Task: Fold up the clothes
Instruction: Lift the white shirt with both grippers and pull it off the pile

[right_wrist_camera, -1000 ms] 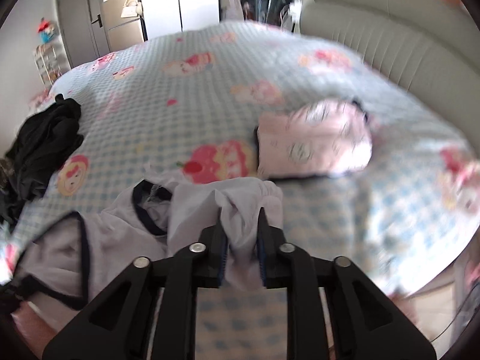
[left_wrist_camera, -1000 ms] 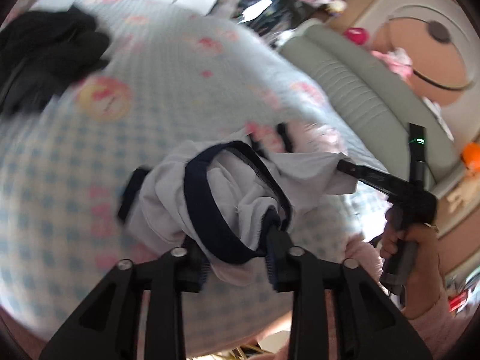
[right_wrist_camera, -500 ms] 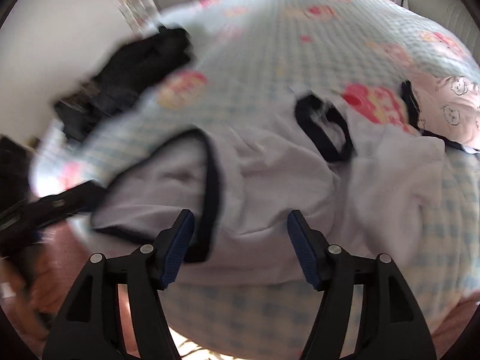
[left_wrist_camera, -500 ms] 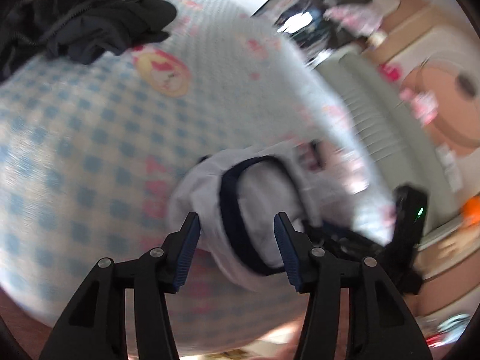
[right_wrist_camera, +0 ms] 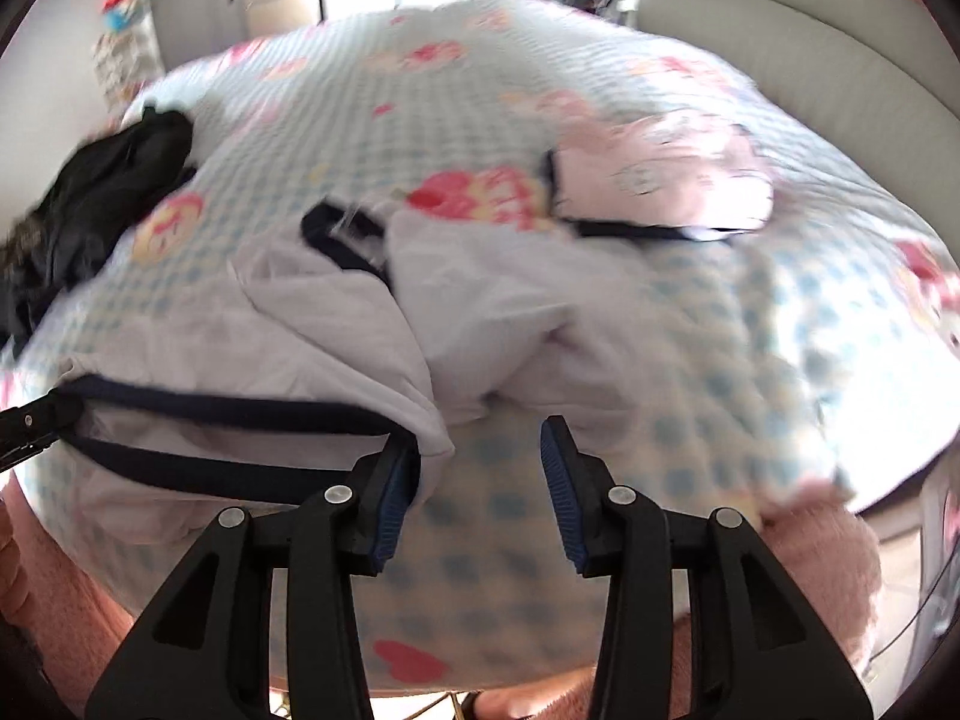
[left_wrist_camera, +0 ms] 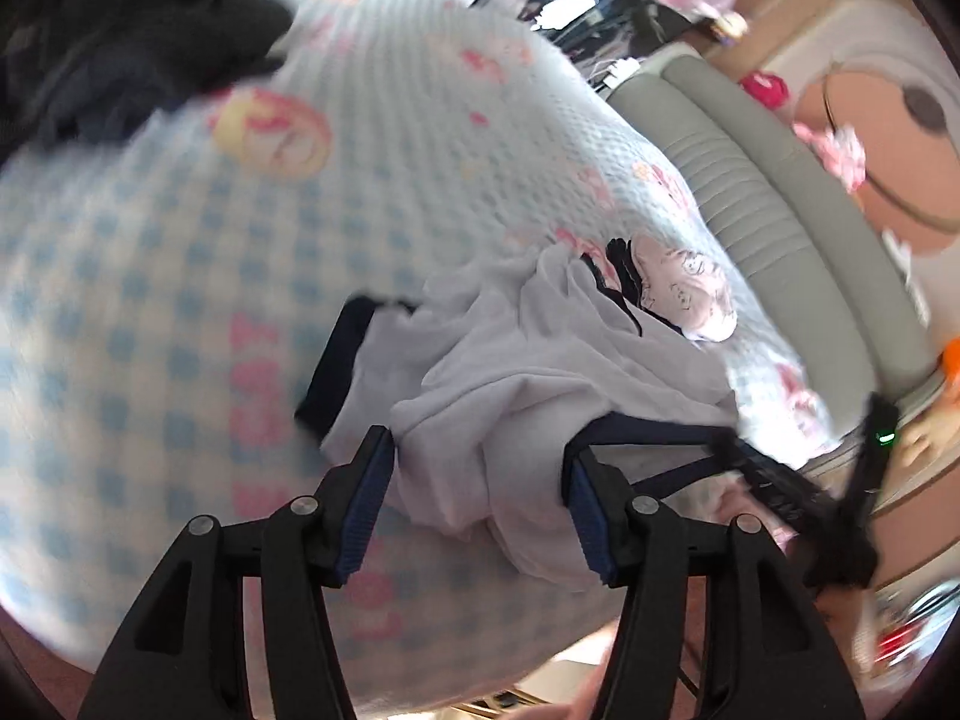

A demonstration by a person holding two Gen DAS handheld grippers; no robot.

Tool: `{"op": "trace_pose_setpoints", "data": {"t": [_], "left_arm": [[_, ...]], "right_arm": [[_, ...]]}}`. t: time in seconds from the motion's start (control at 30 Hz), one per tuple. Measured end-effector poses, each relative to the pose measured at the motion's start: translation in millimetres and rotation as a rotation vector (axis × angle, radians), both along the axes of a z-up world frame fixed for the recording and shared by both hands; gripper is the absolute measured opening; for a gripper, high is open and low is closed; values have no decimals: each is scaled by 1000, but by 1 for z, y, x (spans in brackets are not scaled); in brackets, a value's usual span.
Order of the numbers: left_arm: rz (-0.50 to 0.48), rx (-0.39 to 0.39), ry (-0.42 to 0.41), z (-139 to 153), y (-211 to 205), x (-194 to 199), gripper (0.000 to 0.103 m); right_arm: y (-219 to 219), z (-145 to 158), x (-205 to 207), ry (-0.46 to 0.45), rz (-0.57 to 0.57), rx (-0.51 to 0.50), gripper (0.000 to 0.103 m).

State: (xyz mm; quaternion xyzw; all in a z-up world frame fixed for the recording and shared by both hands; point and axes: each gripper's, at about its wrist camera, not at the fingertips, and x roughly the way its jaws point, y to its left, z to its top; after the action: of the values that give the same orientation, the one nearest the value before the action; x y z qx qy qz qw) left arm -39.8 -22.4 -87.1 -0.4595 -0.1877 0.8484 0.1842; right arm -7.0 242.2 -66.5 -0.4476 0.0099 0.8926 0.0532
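A crumpled white garment with navy trim (left_wrist_camera: 540, 372) is seen lying on a bed covered by a blue-checked cartoon-print quilt (left_wrist_camera: 180, 276), near its front edge. The left gripper (left_wrist_camera: 480, 510) is held with jaws apart, having just been opening, white cloth lying loose between them. The right gripper (right_wrist_camera: 480, 480) is held open, having just been closing; the garment's edge touches its left pad. A folded pink garment (right_wrist_camera: 660, 180) is seen beyond.
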Motion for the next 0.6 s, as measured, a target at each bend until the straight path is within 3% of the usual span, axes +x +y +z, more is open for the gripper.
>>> {"op": "trace_pose_setpoints", "data": {"t": [0.07, 0.13, 0.2, 0.3, 0.43, 0.53, 0.6], "left_arm": [[6, -116, 49, 16, 16, 6, 59], [11, -168, 77, 30, 24, 11, 60], [-32, -139, 63, 37, 18, 10, 60], [-130, -50, 3, 45, 9, 5, 60], [-171, 6, -16, 37, 7, 7, 62], [-175, 15, -47, 21, 16, 7, 62], [-193, 31, -24, 15, 22, 11, 63]], "right_arm": [[3, 13, 2, 61, -21, -4, 42], [3, 26, 3, 109, -27, -13, 42], [2, 40, 5, 137, -15, -60, 42], [14, 59, 11, 144, -18, -247, 42], [6, 41, 7, 83, -14, -212, 42], [2, 17, 1, -3, -6, -267, 42], [-8, 8, -1, -18, 28, -217, 49]]}}
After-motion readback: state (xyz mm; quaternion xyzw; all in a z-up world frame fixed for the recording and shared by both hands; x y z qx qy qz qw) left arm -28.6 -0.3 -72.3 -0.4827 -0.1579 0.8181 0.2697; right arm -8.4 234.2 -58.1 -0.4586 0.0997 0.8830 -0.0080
